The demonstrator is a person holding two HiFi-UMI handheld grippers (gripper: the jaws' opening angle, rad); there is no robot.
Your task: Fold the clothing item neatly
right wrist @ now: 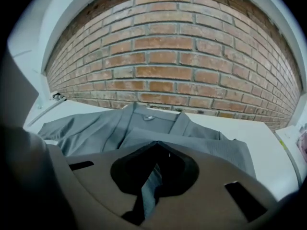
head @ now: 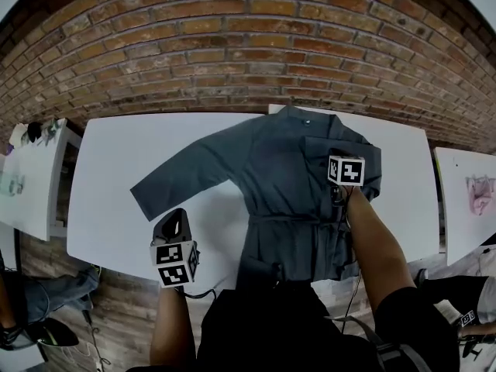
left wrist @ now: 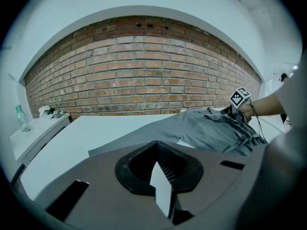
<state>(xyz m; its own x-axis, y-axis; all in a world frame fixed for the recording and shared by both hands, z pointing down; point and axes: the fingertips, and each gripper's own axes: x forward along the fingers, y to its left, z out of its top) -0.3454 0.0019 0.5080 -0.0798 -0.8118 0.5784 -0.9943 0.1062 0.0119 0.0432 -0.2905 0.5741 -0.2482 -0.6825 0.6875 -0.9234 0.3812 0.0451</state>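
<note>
A grey wrap jacket [head: 287, 177] lies flat on the white table [head: 116, 192], collar toward the brick wall. Its left sleeve [head: 182, 173] stretches out to the left; the right sleeve is folded across the chest. My right gripper [head: 336, 157] hovers over that folded sleeve, jaws shut. In the right gripper view [right wrist: 152, 176] grey cloth [right wrist: 144, 128] shows in the slit, and I cannot tell whether any is pinched. My left gripper [head: 172, 219] is shut and empty above bare table near the front edge, clear of the sleeve; the left gripper view [left wrist: 160, 176] shows the jacket [left wrist: 211, 128] ahead.
A side table [head: 31, 184] with small items and a bottle [left wrist: 20, 118] stands at the left. Another table [head: 465, 200] with a pinkish item is at the right. The brick wall [head: 248, 45] runs behind. A cable hangs below my right arm.
</note>
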